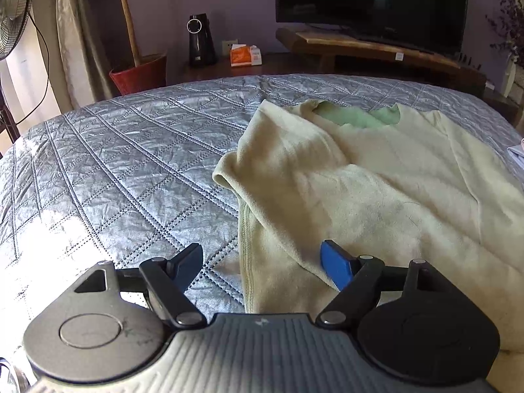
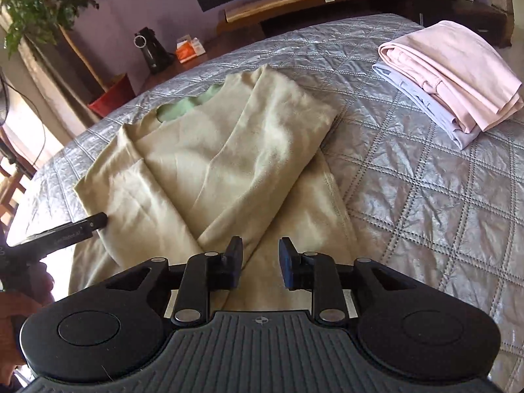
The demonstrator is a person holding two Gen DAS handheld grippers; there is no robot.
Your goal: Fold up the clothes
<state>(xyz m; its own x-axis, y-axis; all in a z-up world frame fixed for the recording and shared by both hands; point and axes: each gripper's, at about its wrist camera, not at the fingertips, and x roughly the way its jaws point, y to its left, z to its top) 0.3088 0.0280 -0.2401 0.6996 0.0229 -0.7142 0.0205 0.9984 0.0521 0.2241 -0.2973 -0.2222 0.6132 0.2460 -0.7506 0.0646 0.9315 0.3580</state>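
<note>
A: Grippers, nearest the lens. Why do yours sit as they do?

B: Your left gripper (image 1: pixel 262 267) has its jaws spread wide, straddling the left hem of the yellow garment (image 1: pixel 376 196) at the near edge of the bed (image 1: pixel 114 163); one finger is over the quilt, the other over cloth, and nothing is between them. Your right gripper (image 2: pixel 260 257) has its jaws parted by a narrow gap, also holding nothing, just above the garment's near hem where the two folded-in panels cross. In the right wrist view the tip of your left gripper shows at the garment's left side.

A: And the garment itself?

B: It lies in the middle of the bed, collar toward the far edge, green lining (image 2: pixel 183 106) showing at the neck. Both sides are turned inward over the body, so it reads as a long, narrowed strip. That shape suits a garment partway through folding; a lengthwise fold, hem toward collar, would shorten it, and your grippers' place at the near hem fits that, though I judge so only from how they lie.

A: Farther back?

B: Toward the far right corner rest a pink folded garment (image 2: pixel 458 68) on a lavender folded garment (image 2: pixel 422 104), stacked well apart from the yellow one, plausibly to keep finished pieces clear of the working area.
</note>
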